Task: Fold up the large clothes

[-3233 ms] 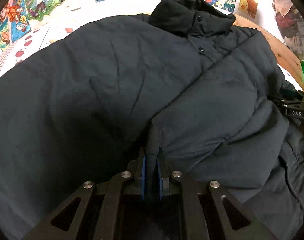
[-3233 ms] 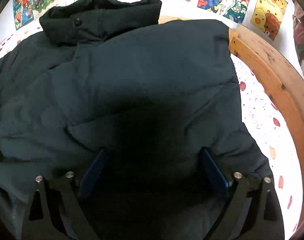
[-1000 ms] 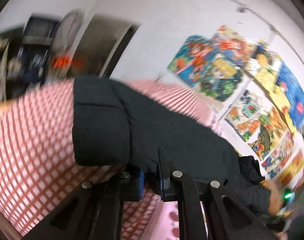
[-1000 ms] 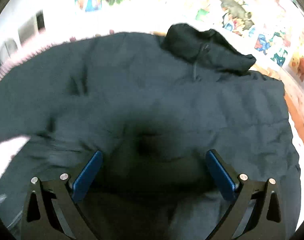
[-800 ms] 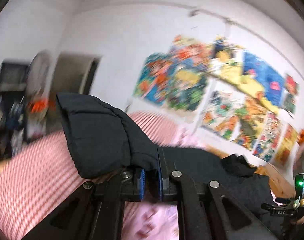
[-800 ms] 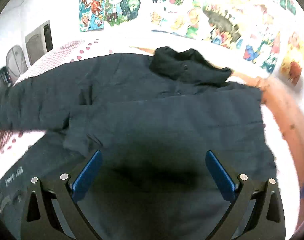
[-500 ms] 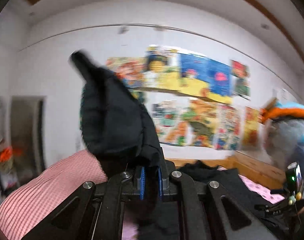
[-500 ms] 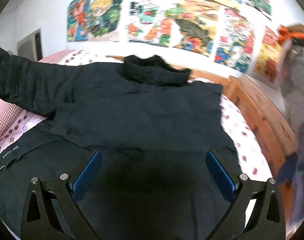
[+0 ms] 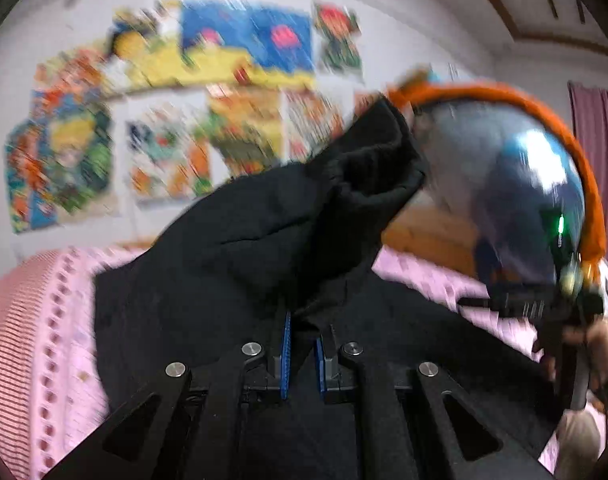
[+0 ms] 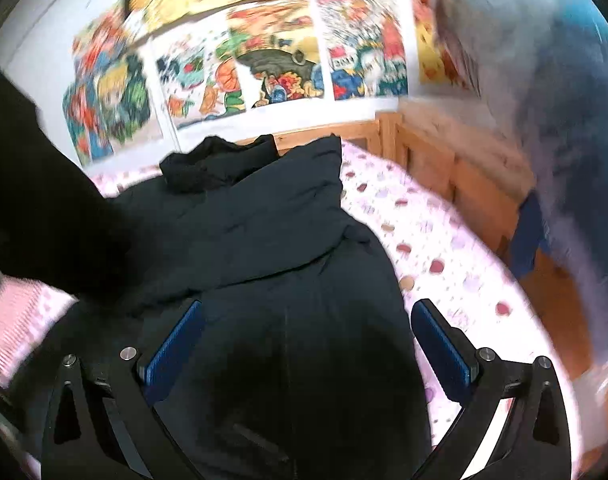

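While the left gripper (image 9: 303, 354) apparently pinches the jacket (image 10: 272, 216) sleeve (image 9: 304, 216), right gripper (image 10: 304, 344) jaws gape empty.

Bed (image 10: 443, 240): pink-white sheet with red dots, wooden frame (image 10: 455, 168) along its far end and right side. Black padded jacket (image 10: 296, 280) lies directly on the sheet, spread ahead of and beneath the right gripper (image 10: 304, 336), collar at the far end. Bare dotted sheet to the gripper's right; a pink striped patch (image 10: 12, 312) at its left.
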The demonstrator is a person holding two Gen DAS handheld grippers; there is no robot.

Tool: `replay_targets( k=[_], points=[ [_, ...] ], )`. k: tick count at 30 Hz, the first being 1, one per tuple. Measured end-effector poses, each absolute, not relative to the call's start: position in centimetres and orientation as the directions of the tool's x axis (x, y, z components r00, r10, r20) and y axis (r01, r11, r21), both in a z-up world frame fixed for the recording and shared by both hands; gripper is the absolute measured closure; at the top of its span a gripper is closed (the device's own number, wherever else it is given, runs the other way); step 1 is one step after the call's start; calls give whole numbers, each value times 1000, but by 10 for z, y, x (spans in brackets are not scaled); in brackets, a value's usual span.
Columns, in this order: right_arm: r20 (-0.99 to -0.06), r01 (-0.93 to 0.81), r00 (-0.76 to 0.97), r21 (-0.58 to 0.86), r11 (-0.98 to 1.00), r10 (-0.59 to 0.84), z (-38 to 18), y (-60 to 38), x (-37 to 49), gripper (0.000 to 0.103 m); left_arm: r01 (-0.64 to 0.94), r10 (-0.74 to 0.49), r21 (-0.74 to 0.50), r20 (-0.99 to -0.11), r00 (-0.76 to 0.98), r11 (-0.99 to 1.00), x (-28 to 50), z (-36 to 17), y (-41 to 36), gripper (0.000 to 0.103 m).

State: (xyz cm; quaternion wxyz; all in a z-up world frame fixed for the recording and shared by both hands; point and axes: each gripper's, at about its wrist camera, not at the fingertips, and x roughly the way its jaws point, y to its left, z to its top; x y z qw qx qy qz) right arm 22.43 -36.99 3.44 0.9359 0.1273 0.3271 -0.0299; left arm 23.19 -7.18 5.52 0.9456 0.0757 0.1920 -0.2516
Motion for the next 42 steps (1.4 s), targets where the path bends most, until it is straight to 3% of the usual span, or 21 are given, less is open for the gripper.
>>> replay_targets(
  k=[5,7,13,15,17,19,22,24,26,27,30,31,33,35,37,42],
  points=[
    [-575,112,790,475,873,211,5,-393,225,2,559,-373,82,-665,648,825,262,6,-112,93],
    [-532,74,800,548,833,279,-5,-393,227,1,559,-335,80,-727,599,825,272,-10,-117,93],
    [-547,5,742,581,814,387,-28,-369,255,2,579,-318,43,-801,508,814,277,-33,-123,90],
    [-563,19,707,620,784,428,-37,-364,270,2,577,-324,20,-812,486,816,281,-36,-122,79],
    [-579,57,683,649,758,445,-50,-360,280,2,577,-343,-18,-818,461,817,286,-36,-121,38],
    [-577,78,671,680,729,467,-60,-355,283,1,586,-404,-90,-807,431,805,281,-34,-112,17],
    [-585,111,662,694,711,468,-74,-346,284,2,595,-428,-132,-815,390,793,282,-33,-107,16],
    [-596,114,661,680,725,455,-75,-342,283,10,592,-432,-145,-819,378,793,280,-29,-99,16],
    [-610,112,652,666,738,451,-75,-338,282,29,579,-445,-171,-815,372,797,276,-20,-84,16],
    [-612,105,644,665,739,459,-74,-336,283,32,568,-440,-172,-815,377,805,277,-17,-78,16],
    [-622,81,623,655,751,475,-72,-330,286,48,435,-302,-87,-838,454,896,280,-2,-43,16],
    [-633,70,618,636,769,467,-70,-328,286,60,388,-258,-62,-840,477,920,285,2,-31,16],
    [-652,59,611,604,795,450,-67,-323,290,72,320,-221,-53,-829,514,946,292,12,-5,16],
    [-657,42,611,584,811,442,-58,-318,294,92,253,-194,-62,-818,541,965,300,19,19,16],
    [-656,12,623,552,834,426,-44,-315,293,99,215,-187,-75,-801,569,974,308,24,37,16],
    [-624,-35,730,374,927,279,22,-307,295,100,132,-116,-38,-748,654,991,325,36,66,16]
  ],
)
